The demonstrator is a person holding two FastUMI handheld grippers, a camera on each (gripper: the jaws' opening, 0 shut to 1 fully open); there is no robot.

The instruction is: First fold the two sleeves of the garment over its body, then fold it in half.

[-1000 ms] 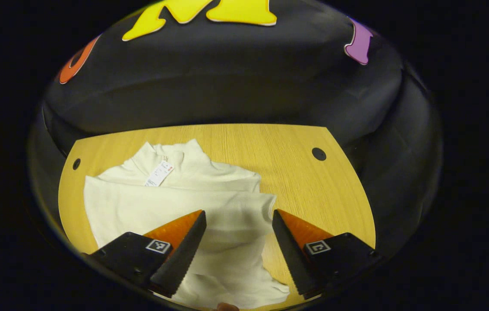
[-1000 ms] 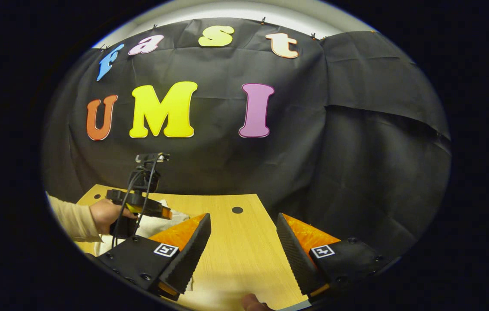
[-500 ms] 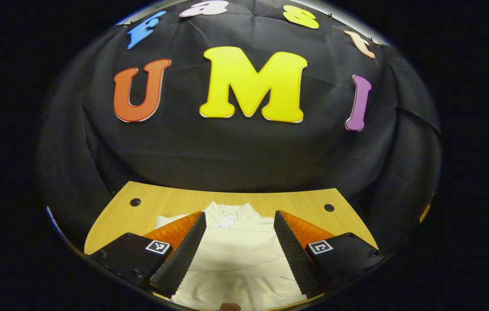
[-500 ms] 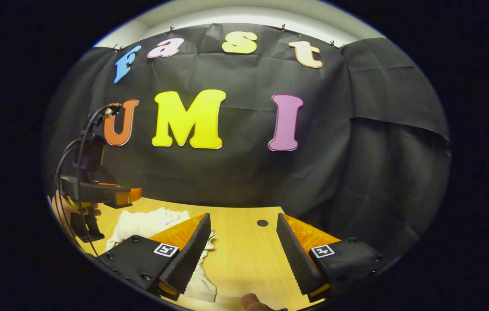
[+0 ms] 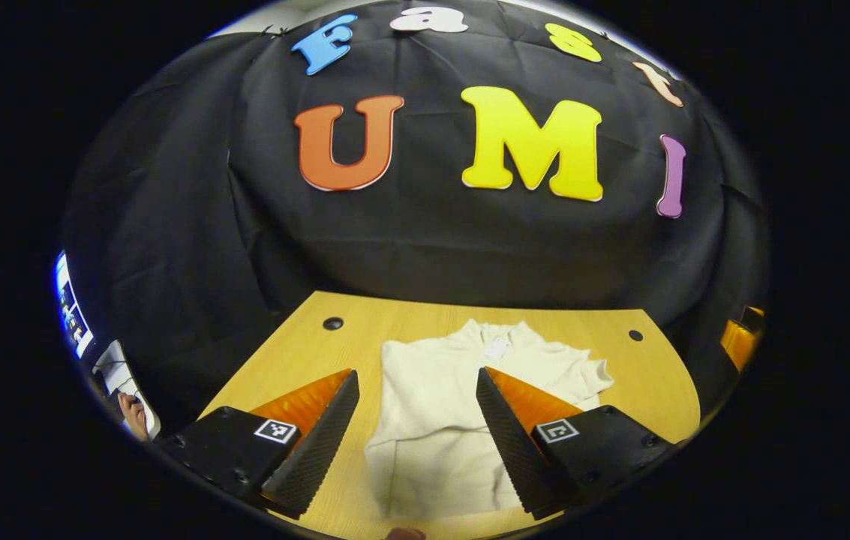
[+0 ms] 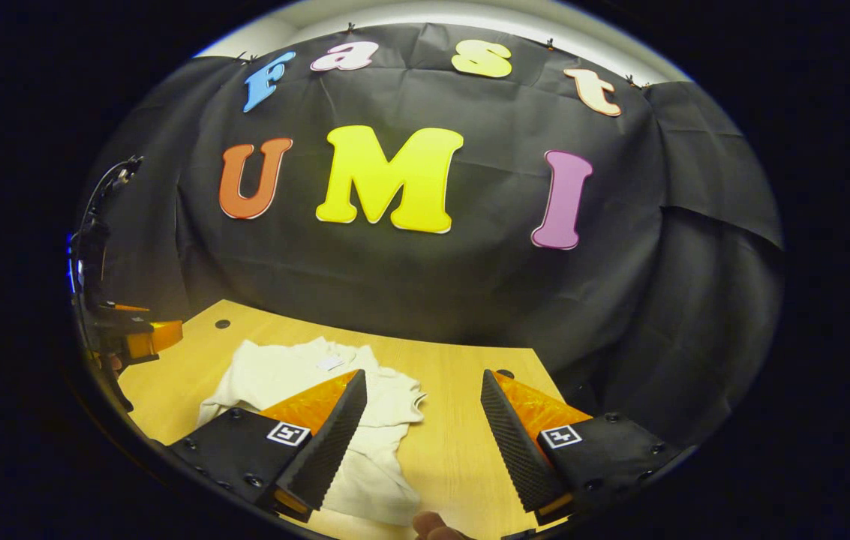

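Garment (image 5: 440, 420): on the counter (image 5: 297, 360), collar at 12 o'clock
Sleeves: look tucked over its body
Left to do: maybe the fold in half
Left tongs (image 5: 417, 435): wide, empty
Right tongs (image 6: 423, 439): wide, empty

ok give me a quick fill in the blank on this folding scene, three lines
1. The white garment lies on the wooden ____.
2. The left hand-held gripper has its jaws ____, holding nothing.
3. The right hand-held gripper hovers with its jaws ____.

Missing words: table; open; open
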